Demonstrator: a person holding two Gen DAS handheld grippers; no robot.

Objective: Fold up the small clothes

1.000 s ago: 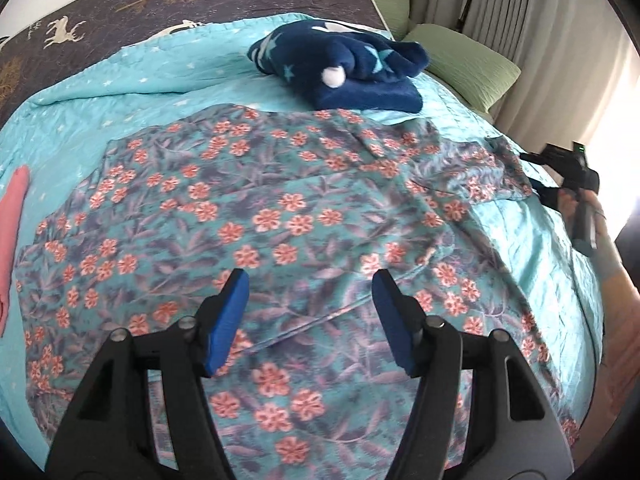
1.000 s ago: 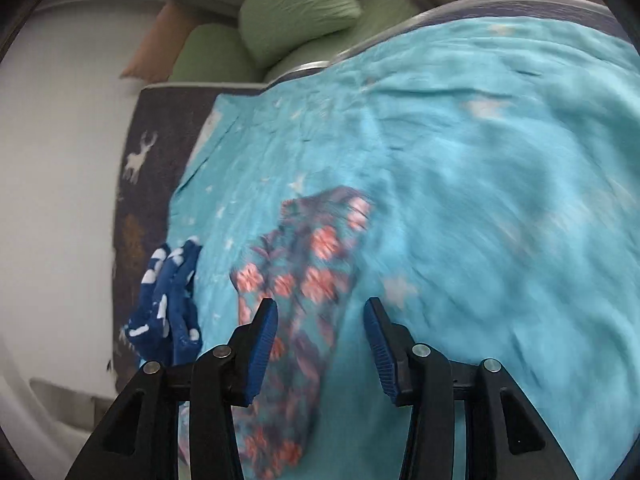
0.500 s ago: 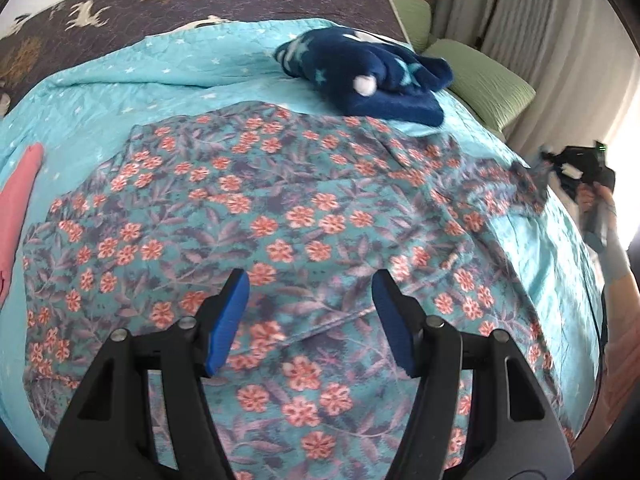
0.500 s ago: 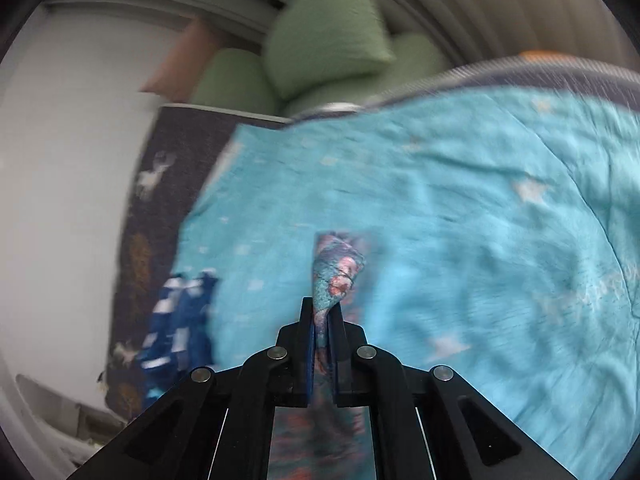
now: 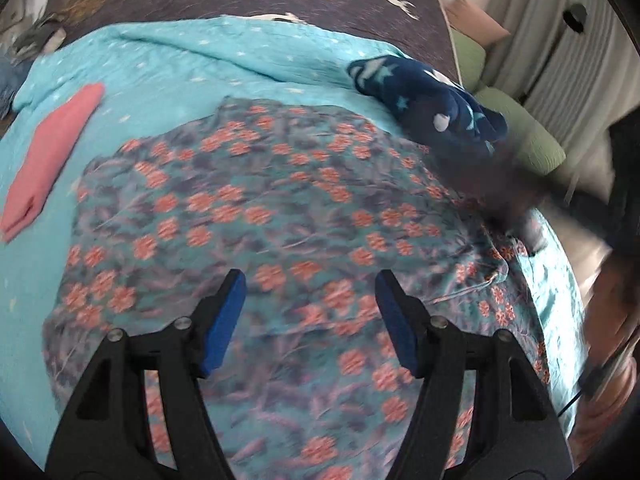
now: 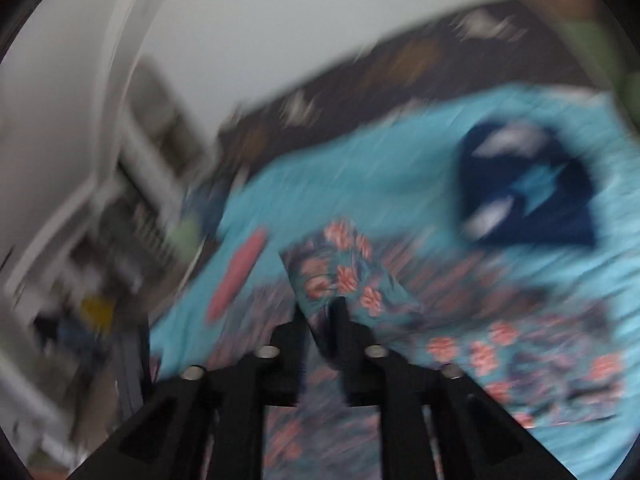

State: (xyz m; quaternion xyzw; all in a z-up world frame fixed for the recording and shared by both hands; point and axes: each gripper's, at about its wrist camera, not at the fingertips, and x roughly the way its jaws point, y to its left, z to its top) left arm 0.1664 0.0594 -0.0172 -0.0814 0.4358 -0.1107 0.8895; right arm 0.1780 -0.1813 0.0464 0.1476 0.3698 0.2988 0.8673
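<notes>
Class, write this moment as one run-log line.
left gripper: opening, empty, above floral garment | right gripper: opening, floral fabric between jaws, lifted | pink folded cloth: aside

Teal floral garment (image 5: 280, 216) lies spread on the bed, one corner lifted.

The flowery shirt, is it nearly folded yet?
Not yet. The pink cloth looks folded already. The right gripper has a corner of the flowery shirt between its opening jaws. The left gripper hovers empty. Most of the shirt lies spread flat.
</notes>
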